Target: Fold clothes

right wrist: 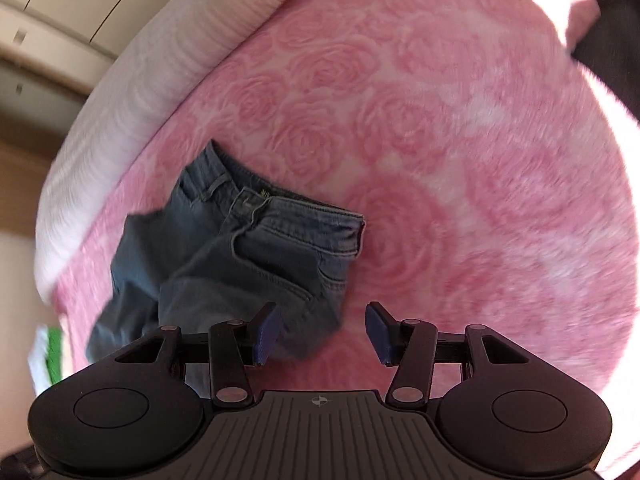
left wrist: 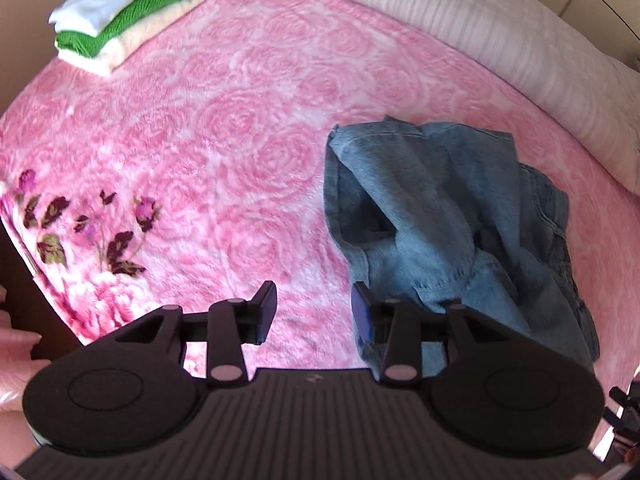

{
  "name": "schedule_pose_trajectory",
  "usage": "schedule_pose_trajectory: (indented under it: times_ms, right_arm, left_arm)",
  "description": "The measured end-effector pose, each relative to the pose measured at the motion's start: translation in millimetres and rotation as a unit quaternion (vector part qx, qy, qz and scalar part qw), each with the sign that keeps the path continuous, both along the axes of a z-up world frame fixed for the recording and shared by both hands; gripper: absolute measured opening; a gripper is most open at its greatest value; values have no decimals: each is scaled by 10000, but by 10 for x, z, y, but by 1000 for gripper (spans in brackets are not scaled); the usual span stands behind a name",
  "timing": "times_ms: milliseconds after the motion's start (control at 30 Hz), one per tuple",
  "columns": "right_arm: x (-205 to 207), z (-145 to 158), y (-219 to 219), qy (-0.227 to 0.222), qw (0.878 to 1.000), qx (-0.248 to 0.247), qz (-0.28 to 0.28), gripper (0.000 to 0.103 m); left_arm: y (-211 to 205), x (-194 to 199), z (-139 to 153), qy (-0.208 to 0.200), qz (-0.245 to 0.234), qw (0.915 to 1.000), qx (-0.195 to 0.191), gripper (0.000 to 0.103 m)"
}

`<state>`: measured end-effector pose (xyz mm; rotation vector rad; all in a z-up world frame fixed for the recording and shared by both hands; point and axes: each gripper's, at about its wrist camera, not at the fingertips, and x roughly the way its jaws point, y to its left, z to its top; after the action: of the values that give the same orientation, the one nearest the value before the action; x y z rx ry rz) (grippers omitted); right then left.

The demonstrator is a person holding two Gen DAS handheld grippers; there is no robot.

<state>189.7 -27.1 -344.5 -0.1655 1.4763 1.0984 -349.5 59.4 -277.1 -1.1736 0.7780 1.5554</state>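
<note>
Most of the pink blanket (left wrist: 240,128) lies bare before me — wide room to pass between the folded stack (left wrist: 124,12) in the far corner and the crumpled jeans (left wrist: 448,216). The jeans heap up just under my left gripper (left wrist: 314,312), and beside my right gripper (right wrist: 324,332). A long white pillow (left wrist: 500,28) bounds the far edge — close behind the jeans.

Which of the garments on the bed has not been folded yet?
The blue jeans, lying crumpled on the pink blanket. The white, green and cream garments sit neatly folded in a stack at the far corner.
</note>
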Motion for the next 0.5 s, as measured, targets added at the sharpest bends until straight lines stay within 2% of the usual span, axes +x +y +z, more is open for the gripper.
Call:
schedule_pose_trajectory:
  times_ms: [200, 300, 500]
  right_arm:
    - [-19, -479, 175, 131, 9989, -21, -443, 52]
    - [-29, -712, 206, 160, 9976, -63, -677, 62]
    - [-19, -967, 250, 502, 9918, 3, -1174, 65]
  left_arm:
    - [340, -226, -290, -254, 275, 9993, -72, 39]
    - [514, -338, -481, -502, 430, 9978, -99, 44]
    - [852, -430, -984, -865, 499, 9946, -275, 44]
